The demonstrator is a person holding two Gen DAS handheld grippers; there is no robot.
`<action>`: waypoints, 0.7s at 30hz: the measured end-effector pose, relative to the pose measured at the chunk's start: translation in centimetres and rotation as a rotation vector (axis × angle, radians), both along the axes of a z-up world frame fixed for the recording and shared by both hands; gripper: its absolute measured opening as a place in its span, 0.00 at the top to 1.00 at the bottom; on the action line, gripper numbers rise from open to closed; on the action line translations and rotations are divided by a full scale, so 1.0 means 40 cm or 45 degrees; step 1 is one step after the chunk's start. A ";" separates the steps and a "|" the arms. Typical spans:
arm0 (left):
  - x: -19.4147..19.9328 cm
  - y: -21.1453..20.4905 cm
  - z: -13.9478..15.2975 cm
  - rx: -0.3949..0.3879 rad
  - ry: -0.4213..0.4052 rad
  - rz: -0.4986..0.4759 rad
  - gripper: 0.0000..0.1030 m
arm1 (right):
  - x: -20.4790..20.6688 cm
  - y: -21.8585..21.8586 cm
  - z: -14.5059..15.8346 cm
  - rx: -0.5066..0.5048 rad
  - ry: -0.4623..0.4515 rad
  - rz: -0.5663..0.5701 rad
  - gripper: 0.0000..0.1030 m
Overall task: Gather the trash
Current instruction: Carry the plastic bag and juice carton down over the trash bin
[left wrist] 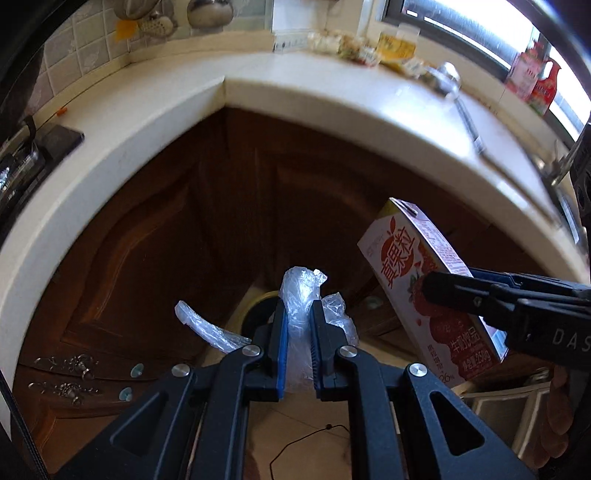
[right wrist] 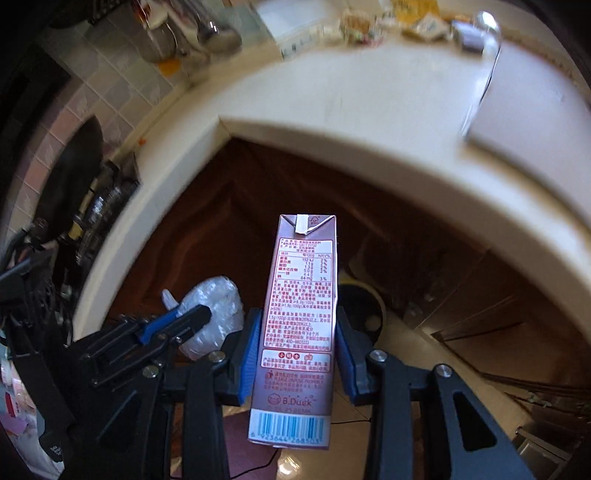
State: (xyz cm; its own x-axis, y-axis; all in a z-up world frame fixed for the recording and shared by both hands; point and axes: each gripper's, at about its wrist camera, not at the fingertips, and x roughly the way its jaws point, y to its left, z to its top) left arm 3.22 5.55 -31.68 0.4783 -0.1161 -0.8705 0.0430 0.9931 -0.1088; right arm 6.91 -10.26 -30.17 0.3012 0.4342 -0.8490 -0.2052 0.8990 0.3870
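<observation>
Countertop clutter (right wrist: 369, 22) blurred, unreadable; bin (left wrist: 258, 310) mostly hidden behind plastic wrap (left wrist: 301, 306).

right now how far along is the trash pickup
Done: two pieces are off the counter. In hand: the left gripper is shut on crumpled clear plastic; the right gripper is shut on a drink carton, both above a bin on the floor. Left: dropping them in, then the wrappers on the countertop.

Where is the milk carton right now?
The milk carton is clamped upright in the right gripper, held in front of the brown cabinet doors below the countertop, to the right of the plastic wrap in the left gripper.
</observation>
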 end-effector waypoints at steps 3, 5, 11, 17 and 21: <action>0.012 0.022 -0.107 -0.006 0.054 -0.004 0.92 | 0.017 0.032 -0.126 -0.018 0.069 -0.013 0.64; 0.026 0.040 -0.186 -0.022 0.091 0.002 0.92 | 0.031 0.047 -0.211 -0.034 0.109 -0.029 0.64; 0.073 0.066 -0.391 -0.056 0.160 -0.001 0.91 | 0.074 0.082 -0.418 -0.053 0.189 -0.045 0.64; 0.122 0.066 -0.572 -0.052 0.196 -0.018 0.91 | 0.116 0.119 -0.581 -0.098 0.189 -0.027 0.64; 0.150 0.062 -0.668 -0.045 0.216 -0.023 0.91 | 0.137 0.133 -0.658 -0.108 0.180 -0.030 0.64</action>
State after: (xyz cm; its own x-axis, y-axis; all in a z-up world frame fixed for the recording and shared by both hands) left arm 9.21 8.03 -58.41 0.3224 -0.1554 -0.9338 0.0392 0.9878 -0.1509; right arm 12.40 -4.94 -56.51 0.1855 0.3536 -0.9168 -0.1324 0.9335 0.3333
